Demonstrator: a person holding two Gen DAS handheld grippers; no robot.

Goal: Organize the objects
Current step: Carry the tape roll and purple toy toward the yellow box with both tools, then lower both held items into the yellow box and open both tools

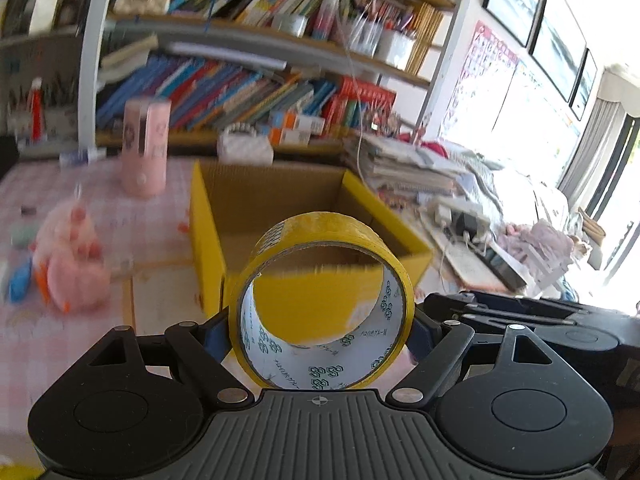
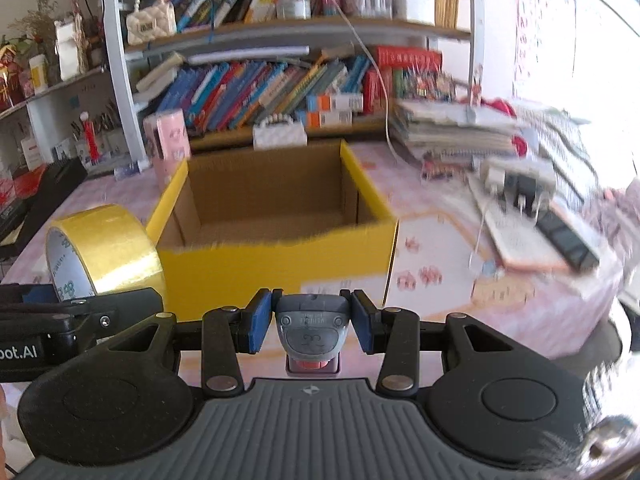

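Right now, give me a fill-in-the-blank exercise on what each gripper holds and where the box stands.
The left gripper is shut on a roll of yellow ____.
The right gripper is shut on a small ____ device.
The open cardboard box is ____ on the outside.
Inside, the box looks ____.

Missing words: tape; grey; yellow; empty

Crowded bookshelf (image 2: 280,80) at 12 o'clock behind the pink-checked counter (image 2: 440,216), framed pictures (image 1: 536,12) on white wall at 1 o'clock, bright window (image 1: 616,208) with curtain at 3 o'clock, strong daylight.
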